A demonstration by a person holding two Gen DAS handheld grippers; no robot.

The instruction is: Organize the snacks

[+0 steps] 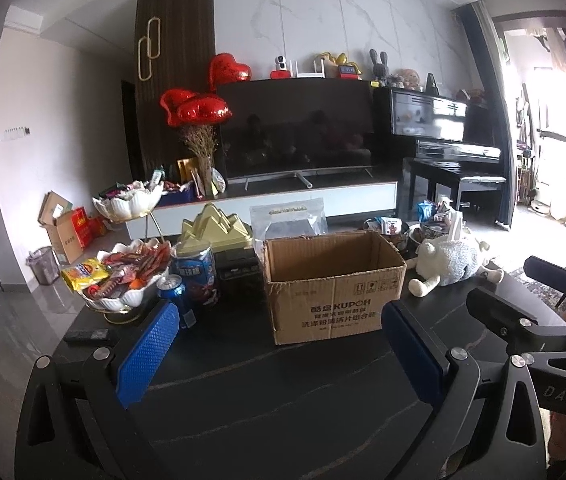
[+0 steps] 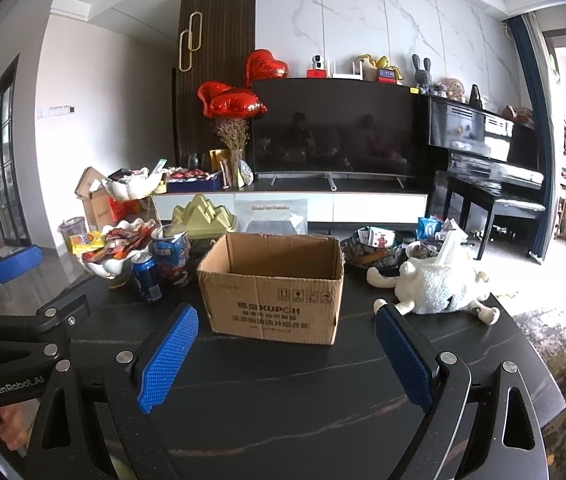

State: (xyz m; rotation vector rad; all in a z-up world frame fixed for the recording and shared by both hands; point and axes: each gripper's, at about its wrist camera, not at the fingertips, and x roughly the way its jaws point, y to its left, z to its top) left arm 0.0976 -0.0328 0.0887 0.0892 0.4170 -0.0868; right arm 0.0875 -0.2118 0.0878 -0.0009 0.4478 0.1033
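Observation:
An open, empty cardboard box (image 1: 335, 284) stands in the middle of the dark table (image 1: 263, 380); it also shows in the right wrist view (image 2: 279, 288). Left of it is a white two-tier shell dish piled with snack packets (image 1: 123, 272), (image 2: 117, 244), a blue can (image 1: 173, 292), (image 2: 146, 276) and a blue snack tub (image 1: 197, 268). My left gripper (image 1: 279, 348) is open and empty, short of the box. My right gripper (image 2: 287, 356) is open and empty, also short of the box, to the right of the left one.
A plush sheep tissue holder (image 2: 439, 288) lies right of the box. Dark bowls with packets (image 2: 375, 246) sit behind it. A gold mountain-shaped tin (image 1: 215, 228) and a clear pouch (image 1: 289, 220) stand behind the box. A remote (image 1: 87, 336) lies at the table's left edge.

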